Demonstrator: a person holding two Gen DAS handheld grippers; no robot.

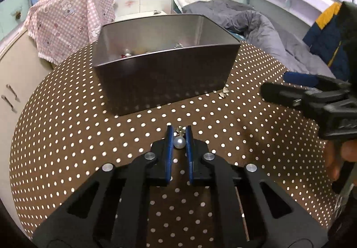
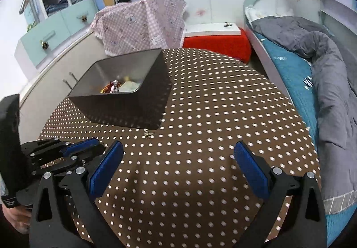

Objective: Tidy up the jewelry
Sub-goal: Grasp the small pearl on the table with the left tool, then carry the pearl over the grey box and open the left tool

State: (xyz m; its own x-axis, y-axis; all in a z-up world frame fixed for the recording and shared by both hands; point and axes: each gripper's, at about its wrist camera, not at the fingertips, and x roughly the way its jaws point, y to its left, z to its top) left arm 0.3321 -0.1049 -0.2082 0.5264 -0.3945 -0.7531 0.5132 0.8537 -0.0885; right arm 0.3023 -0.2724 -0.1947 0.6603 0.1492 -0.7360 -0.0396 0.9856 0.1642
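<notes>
Left wrist: left gripper [image 1: 179, 136] clamped on pearl earring [image 1: 179, 142]; right gripper [image 2: 178, 154] spread apart, holding nothing, near tin [image 2: 125, 91].

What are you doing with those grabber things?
Someone is tidying jewelry into a metal box on a polka-dot table. The left gripper is pinching a pearl earring. The right gripper is open and holds nothing. Another small trinket lies beside the box.
</notes>
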